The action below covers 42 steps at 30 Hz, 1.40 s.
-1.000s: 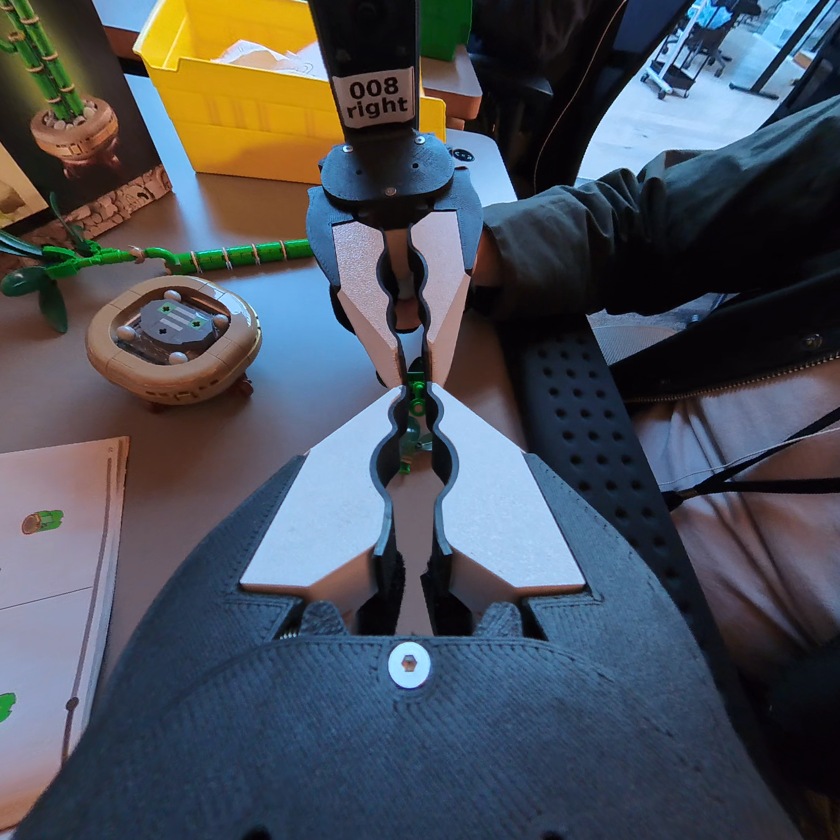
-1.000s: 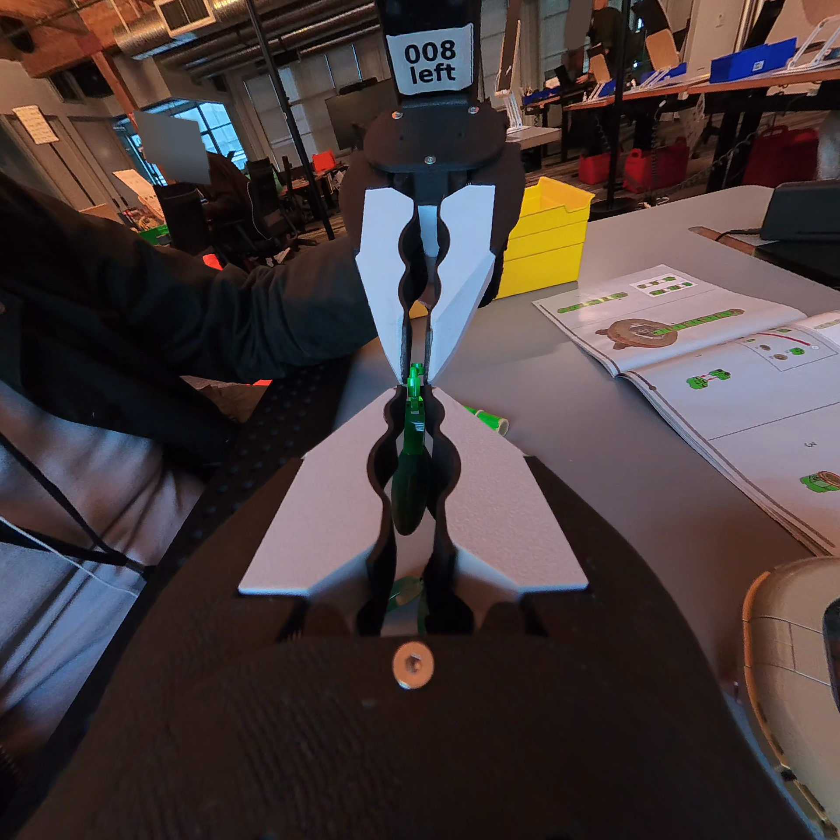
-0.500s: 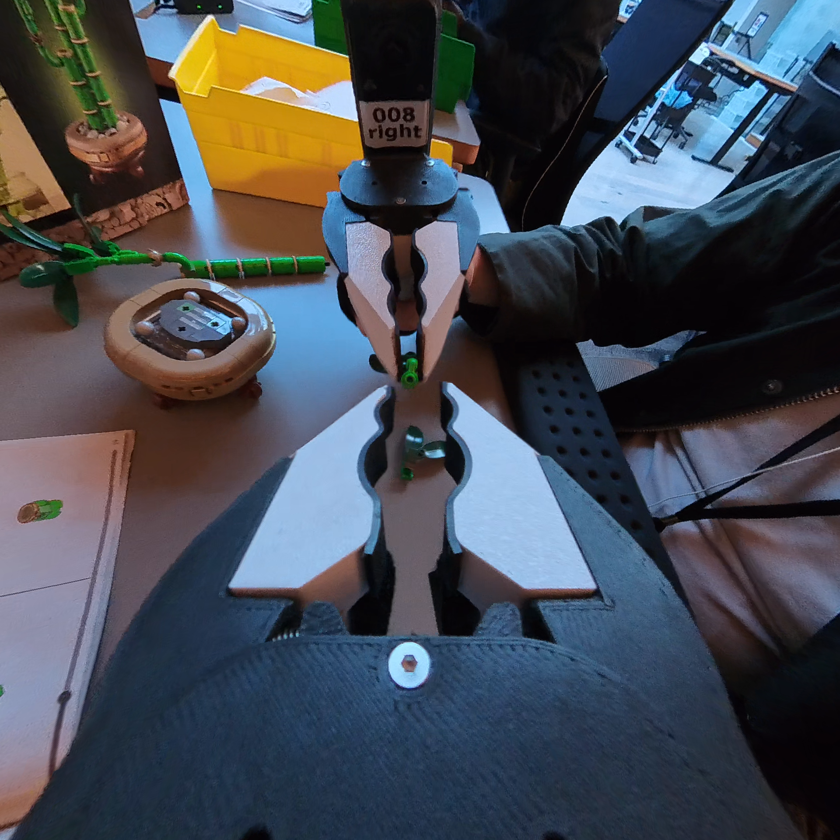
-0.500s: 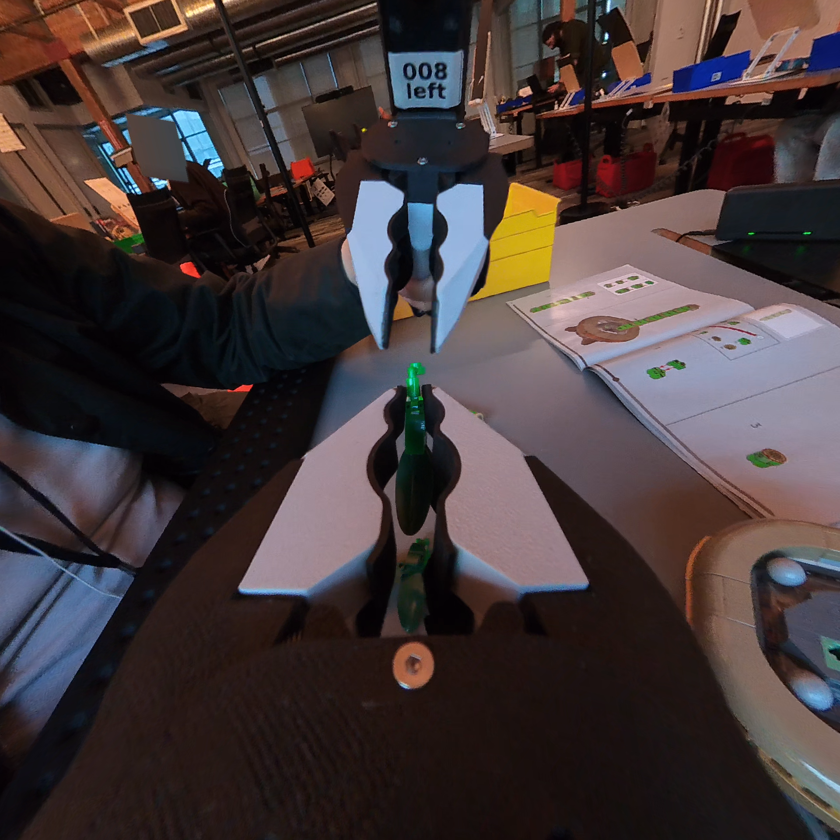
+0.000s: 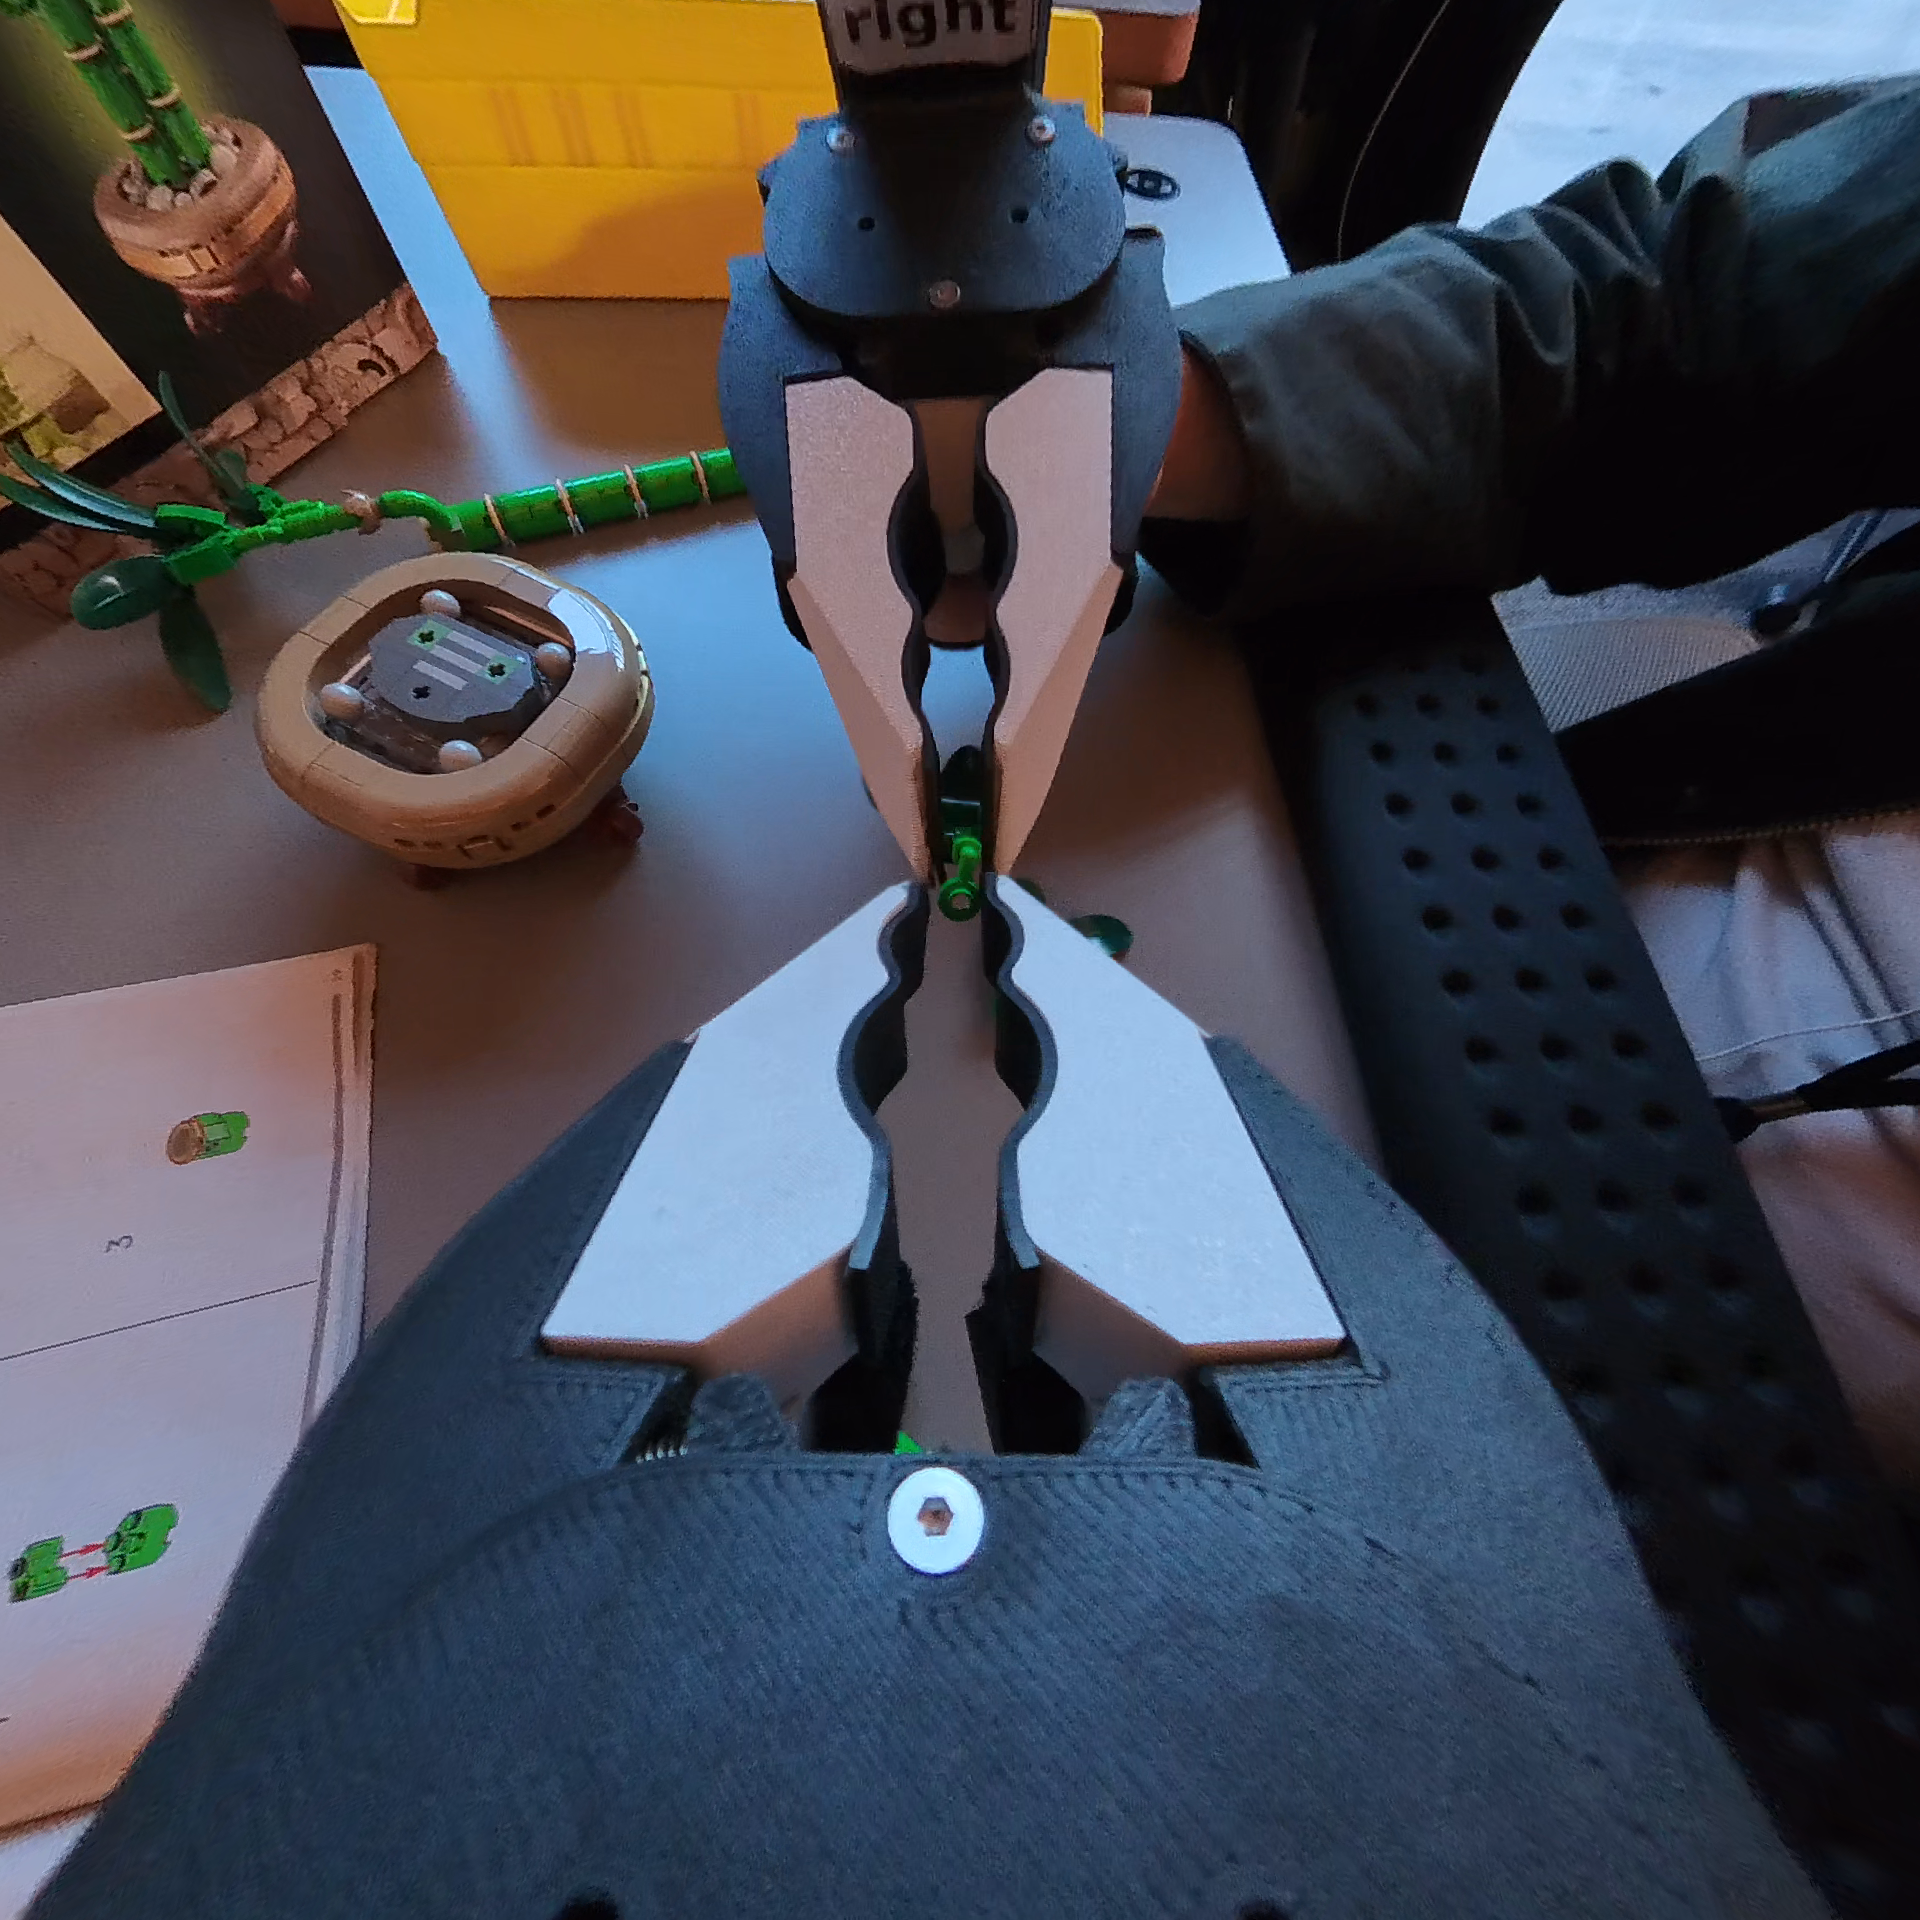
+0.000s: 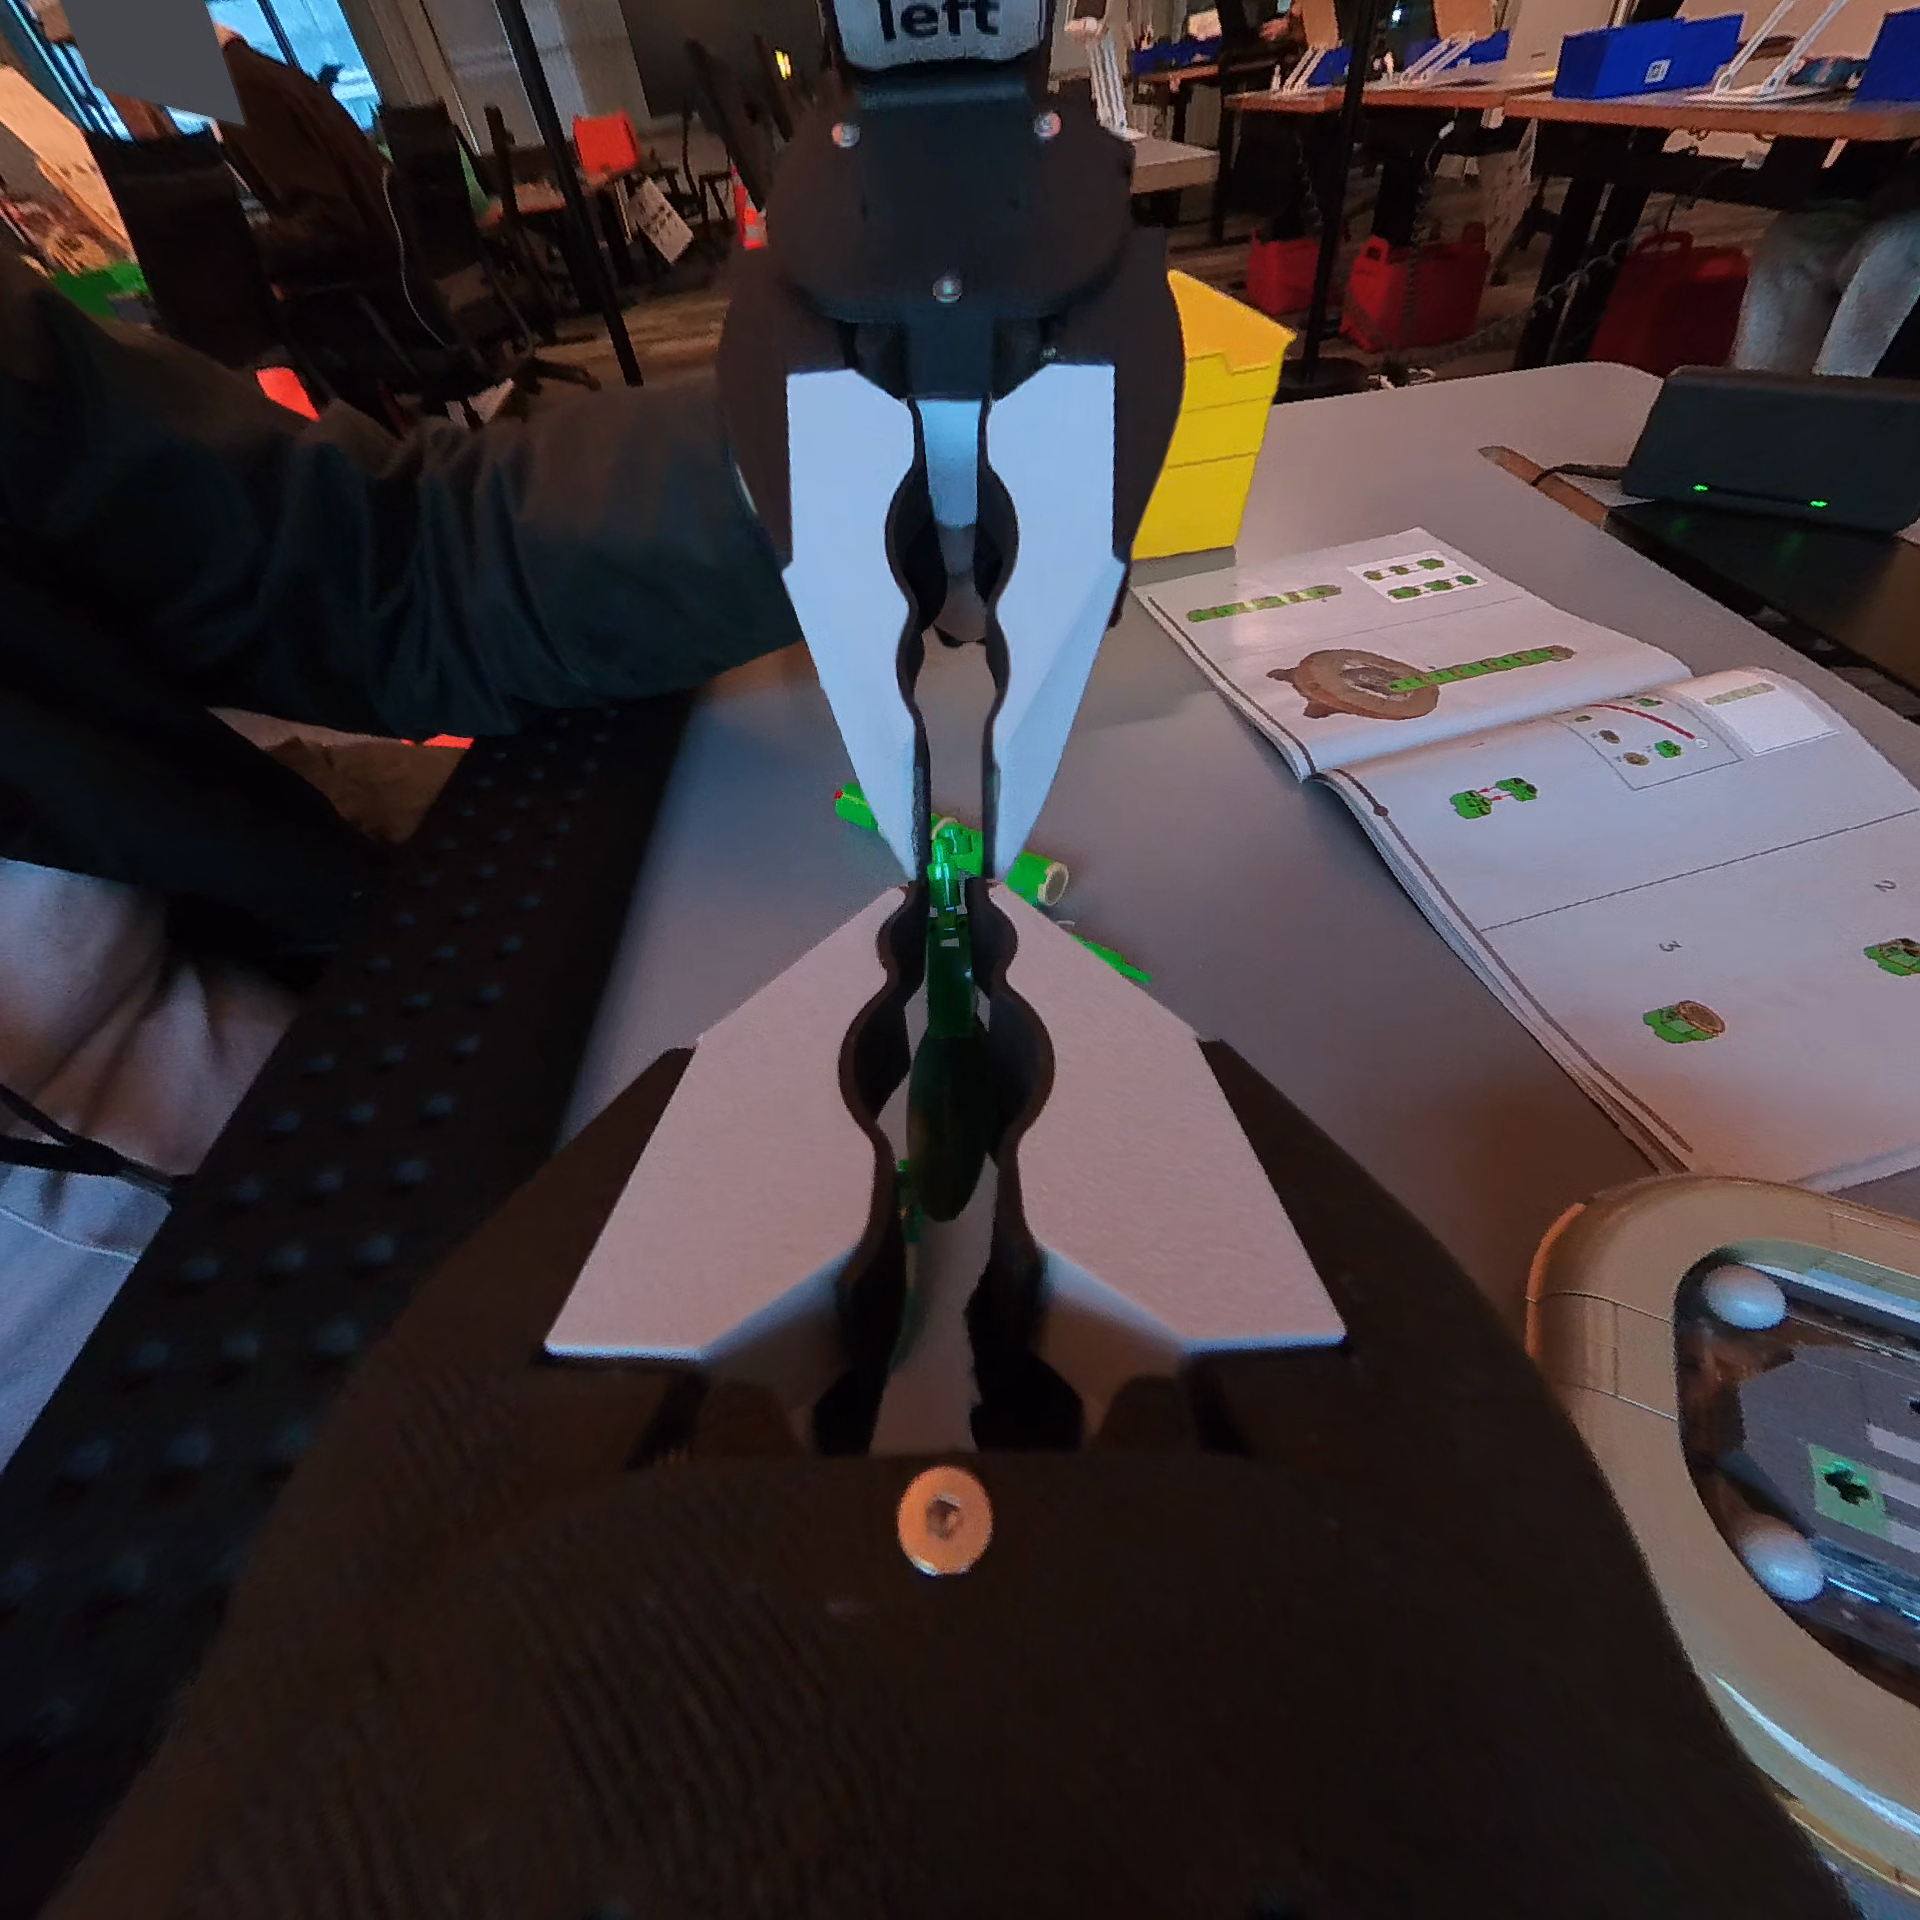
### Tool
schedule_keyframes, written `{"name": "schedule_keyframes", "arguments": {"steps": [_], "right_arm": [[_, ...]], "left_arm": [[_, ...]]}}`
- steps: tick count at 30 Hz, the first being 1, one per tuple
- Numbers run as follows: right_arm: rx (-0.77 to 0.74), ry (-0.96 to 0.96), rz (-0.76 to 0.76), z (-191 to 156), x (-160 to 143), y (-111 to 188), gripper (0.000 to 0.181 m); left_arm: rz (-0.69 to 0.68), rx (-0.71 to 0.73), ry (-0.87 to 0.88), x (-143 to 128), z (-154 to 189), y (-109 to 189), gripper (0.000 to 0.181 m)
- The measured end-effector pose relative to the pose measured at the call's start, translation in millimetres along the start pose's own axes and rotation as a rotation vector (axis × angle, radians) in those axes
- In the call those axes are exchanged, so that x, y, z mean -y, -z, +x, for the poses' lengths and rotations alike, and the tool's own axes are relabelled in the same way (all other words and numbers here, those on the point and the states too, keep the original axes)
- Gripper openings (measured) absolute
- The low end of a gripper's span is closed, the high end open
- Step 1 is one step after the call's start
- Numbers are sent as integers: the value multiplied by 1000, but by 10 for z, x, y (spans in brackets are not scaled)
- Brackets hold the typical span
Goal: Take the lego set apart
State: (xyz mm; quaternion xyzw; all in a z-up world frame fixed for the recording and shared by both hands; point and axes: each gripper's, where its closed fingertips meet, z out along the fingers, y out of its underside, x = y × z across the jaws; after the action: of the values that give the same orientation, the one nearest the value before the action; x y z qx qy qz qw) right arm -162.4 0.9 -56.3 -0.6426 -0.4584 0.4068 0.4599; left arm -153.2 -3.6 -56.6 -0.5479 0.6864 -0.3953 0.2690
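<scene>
**Tongs tip to tip over a green leaf piece**

Yellow bin [image 5: 623, 177] at the far worktop [image 5: 727, 831] edge, top cut off in the left view; contents not visible. The right view shows only a corner of a yellow bin [image 6: 1205, 436] behind the other tool.

Right tongs [image 6: 951, 899] clamp the green leaf piece [image 6: 948, 1081] narrow, with the stem poking out at the tips. Left tongs [image 5: 954, 904] are slightly parted, tips at the stem end; whether they grip it is hard to tell. In the left view only a small green nub [image 5: 961, 878] of the piece shows between the right tongs' tips [image 5: 956, 852].

Left view only: tan pot base [image 5: 452, 707] upright on the worktop, bamboo stalk [image 5: 561, 504] lying behind it, box [image 5: 177, 239] at top left, cut off. Right view only: open booklet [image 6: 1558, 831] spread out, loose green bits [image 6: 1039, 878] on the worktop beyond the tips, partly hidden. There the pot base [image 6: 1714, 1455] is cut off at the lower right. The booklet [image 5: 156, 1299] shows only as a page edge in the left view.

Dark sleeves [image 5: 1507, 343] hold both tools.
</scene>
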Motion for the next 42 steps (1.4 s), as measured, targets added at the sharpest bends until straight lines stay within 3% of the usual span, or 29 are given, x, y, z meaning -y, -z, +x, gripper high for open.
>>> {"name": "schedule_keyframes", "arguments": {"steps": [5,13,16,20,32,42], "right_arm": [[-32,50,-53,22,-79,-29,7],[-96,98,-28,46,33,-4,6],[-149,146,-124,97,-81,-10,6],[-179,194,-196,109,-185,-61,7],[-173,151,-114,118,-66,-2,6],[-176,159,-150,109,-101,-7,6]], "left_arm": [[-10,17,-23,-10,-16,-37,6],[35,45,-36,87,-26,17,6],[8,66,-52,67,-24,-7,15],[-46,97,-86,-29,-50,-60,4],[-43,107,-75,-34,-83,7,4],[-50,150,-151,-11,-66,-19,20]]}}
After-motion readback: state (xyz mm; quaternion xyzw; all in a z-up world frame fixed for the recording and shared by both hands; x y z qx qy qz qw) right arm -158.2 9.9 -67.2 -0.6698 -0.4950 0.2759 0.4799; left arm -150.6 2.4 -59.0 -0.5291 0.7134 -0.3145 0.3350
